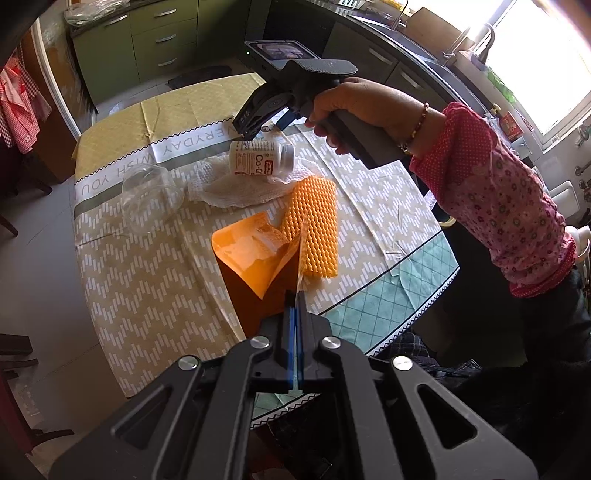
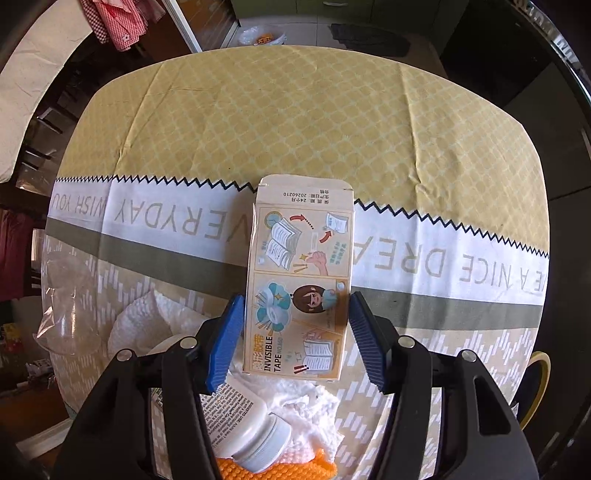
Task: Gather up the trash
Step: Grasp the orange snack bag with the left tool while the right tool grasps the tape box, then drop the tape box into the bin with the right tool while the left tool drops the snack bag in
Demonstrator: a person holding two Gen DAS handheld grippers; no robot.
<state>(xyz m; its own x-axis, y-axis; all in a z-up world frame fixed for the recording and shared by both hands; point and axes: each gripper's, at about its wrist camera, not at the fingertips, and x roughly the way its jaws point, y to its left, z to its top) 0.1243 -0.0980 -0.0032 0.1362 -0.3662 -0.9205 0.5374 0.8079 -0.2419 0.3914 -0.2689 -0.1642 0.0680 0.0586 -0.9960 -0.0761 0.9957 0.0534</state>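
Clamped in the left gripper (image 1: 295, 295), an orange bag (image 1: 255, 258) hangs open over the tablecloth (image 1: 147, 280) beside orange foam netting (image 1: 316, 225). Farther off, the right gripper (image 2: 295, 332) stands spread around an invisible-tape box (image 2: 299, 280), apparently not pinching yet. Best to squeeze across the box's sides squarely, avoiding the supplement bottle (image 2: 247, 428) and white foam wrap (image 2: 147, 321) nearby.

Green cabinets (image 1: 147, 40), a sink faucet (image 1: 484, 37) and red checked cloth (image 2: 118, 22).
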